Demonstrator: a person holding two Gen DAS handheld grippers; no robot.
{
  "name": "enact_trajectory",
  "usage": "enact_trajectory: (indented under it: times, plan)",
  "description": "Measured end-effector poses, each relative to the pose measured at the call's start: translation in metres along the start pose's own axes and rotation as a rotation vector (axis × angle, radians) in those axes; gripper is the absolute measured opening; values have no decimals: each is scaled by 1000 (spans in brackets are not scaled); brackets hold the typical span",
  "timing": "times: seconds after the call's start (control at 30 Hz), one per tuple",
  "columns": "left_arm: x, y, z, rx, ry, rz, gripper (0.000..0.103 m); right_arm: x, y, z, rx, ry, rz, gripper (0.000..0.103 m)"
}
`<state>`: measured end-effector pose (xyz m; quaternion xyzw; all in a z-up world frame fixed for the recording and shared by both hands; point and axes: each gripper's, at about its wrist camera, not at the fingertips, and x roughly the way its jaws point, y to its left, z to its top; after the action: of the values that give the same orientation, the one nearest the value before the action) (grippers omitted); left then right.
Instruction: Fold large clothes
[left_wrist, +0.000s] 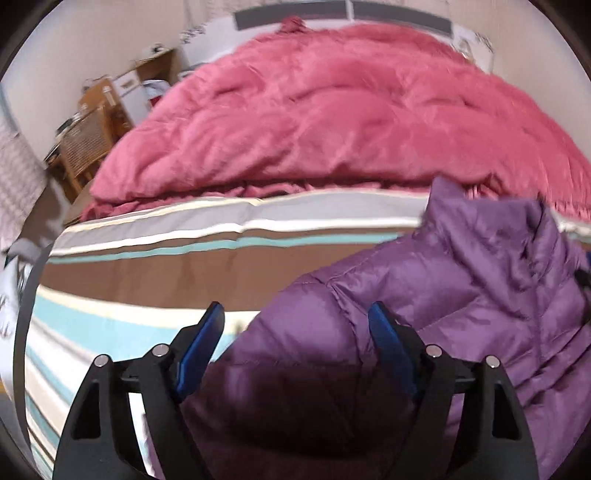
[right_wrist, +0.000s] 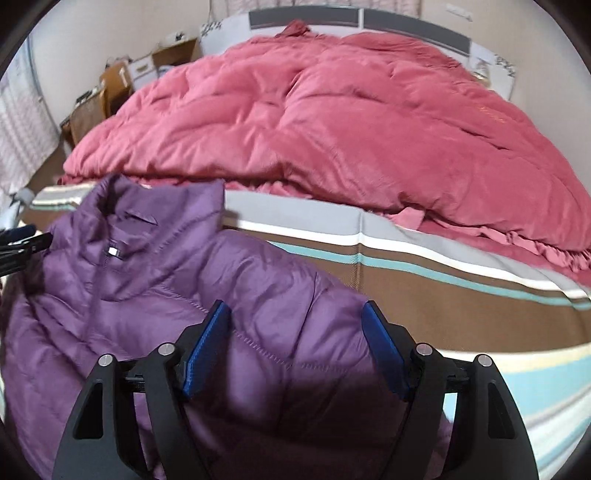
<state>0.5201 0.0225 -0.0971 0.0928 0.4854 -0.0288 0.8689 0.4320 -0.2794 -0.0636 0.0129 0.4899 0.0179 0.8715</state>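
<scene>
Two grippers are hanging over a purple puffer jacket (right_wrist: 155, 280) that is lying on a striped bedsheet (left_wrist: 147, 273) at the near part of the bed. Behind the jacket, a big pink comforter (right_wrist: 314, 129) is covering the far part of the bed, up to the dark headboard (right_wrist: 306, 16).

In the left wrist view, the left gripper (left_wrist: 295, 328) is standing with its jaws wide apart above the jacket's shoulder and sleeve part; the blue pads (left_wrist: 205, 343) are not pressing on the fabric, and nothing is being gripped. The jacket is lying mostly toward the right side of this view, with its collar standing up near the comforter's edge.

In the right wrist view, the right gripper (right_wrist: 297, 325) is also standing wide apart over the other shoulder, gripping nothing. Here the collar (right_wrist: 147, 218) is showing a small white label inside. At the left edge, the tip of the other gripper is just showing.

Wooden furniture (left_wrist: 88, 133) is standing beside the bed, by the wall.
</scene>
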Motion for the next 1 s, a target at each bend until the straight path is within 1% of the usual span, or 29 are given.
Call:
enact_trajectory:
  times: [0.03, 0.07, 0.13, 0.17, 0.2, 0.23, 0.27, 0.37, 0.47, 0.5, 0.53, 0.57, 0.6, 0.63, 0.67, 0.7, 0.73, 0.8, 0.83, 0.9, 0.93, 1.0]
  plan:
    - [6, -2, -2, 8, 10, -10, 76, 2, -2, 0, -2, -1, 4, 69]
    - [11, -1, -6, -10, 6, -40, 75, 4, -3, -3, -2, -5, 2, 63]
    - [11, 2, -11, -64, -19, -63, 68, 3, -5, -6, 11, -23, -23, 39]
    - [9, 2, -15, -91, -36, -69, 66, -1, -6, -10, 22, -36, -35, 33]
    - [7, 1, -19, -96, -53, -59, 62, -4, -5, -12, 26, -44, -47, 23]
    - [3, -1, -25, -91, -78, -36, 62, -8, -5, -17, 32, -56, -63, 21]
    - [1, -4, -31, -86, -107, -8, 62, -12, -5, -21, 42, -66, -76, 21]
    - [1, -5, -35, -104, -135, 19, 64, -10, -10, -32, 82, -108, -105, 21]
    - [5, -6, -33, -105, -131, 61, 71, -5, -7, -29, 83, -118, -140, 21]
    - [5, -5, -31, -104, -127, 76, 78, -4, -6, -27, 76, -108, -144, 22]
    - [4, -4, -29, -102, -123, 94, 82, -4, -7, -24, 70, -102, -134, 26]
    - [3, -4, -28, -95, -116, 100, 82, -5, -8, -23, 68, -95, -121, 28]
    - [-3, -4, -25, -81, -106, 111, 82, -9, -10, -21, 75, -82, -103, 32]
    - [-11, -5, -25, -74, -114, 118, 82, -18, -11, -20, 93, -74, -85, 40]
    - [-28, -5, -27, -66, -163, 120, 84, -30, -10, -21, 108, -91, -58, 46]
    - [-40, -5, -29, -63, -199, 126, 91, -49, -7, -25, 115, -137, -22, 62]
    - [-56, -6, -35, -59, -248, 134, 94, -67, 2, -30, 101, -180, -13, 68]
    - [-88, -6, -51, -67, -319, 116, 94, -95, 22, -43, 40, -235, 17, 68]
    - [-102, -8, -62, -73, -335, 95, 94, -103, 31, -49, 17, -252, 30, 68]
    - [-118, -13, -85, -85, -344, 50, 94, -118, 56, -66, -21, -265, 82, 67]
    - [-124, -19, -99, -75, -341, 16, 94, -120, 67, -74, -23, -263, 113, 61]
    - [-126, -32, -119, -25, -325, 4, 94, -117, 84, -86, -25, -239, 163, 57]
